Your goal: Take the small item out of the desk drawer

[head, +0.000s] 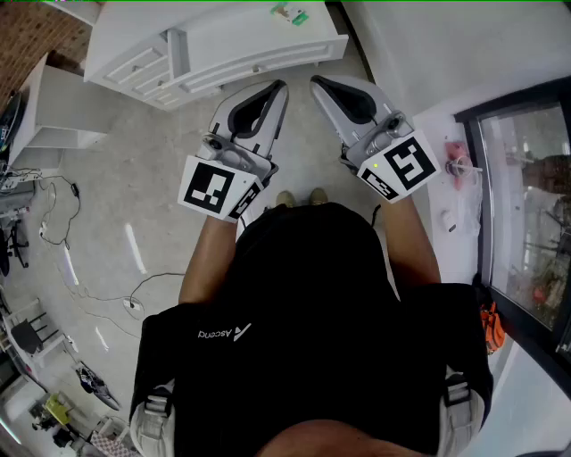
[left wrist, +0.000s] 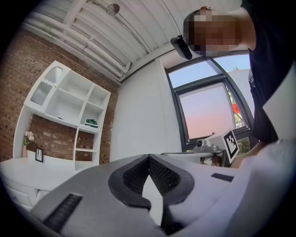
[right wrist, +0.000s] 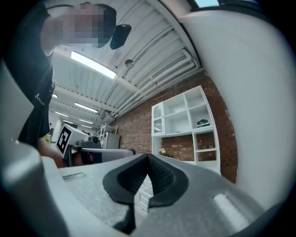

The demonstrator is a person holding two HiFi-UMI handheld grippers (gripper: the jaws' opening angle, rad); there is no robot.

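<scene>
The white desk (head: pixel 234 43) stands across the floor ahead of me, with its stack of drawers (head: pixel 143 71) shut. No small item from a drawer shows. My left gripper (head: pixel 275 89) and right gripper (head: pixel 318 84) are held side by side in front of my chest, well short of the desk, tips pointing toward it. Both are shut and empty: in the left gripper view the left gripper (left wrist: pixel 149 158) has its pads meeting at the tips, and so does the right gripper (right wrist: pixel 148 157) in the right gripper view. The desk's drawers (right wrist: pixel 142 195) show below the right jaws.
A white shelf unit (left wrist: pixel 64 104) on a brick wall rises above the desk. A small green thing (head: pixel 291 15) lies on the desk top. A window (head: pixel 526 223) and white ledge are to my right. Cables (head: pixel 67 259) trail over the floor at left.
</scene>
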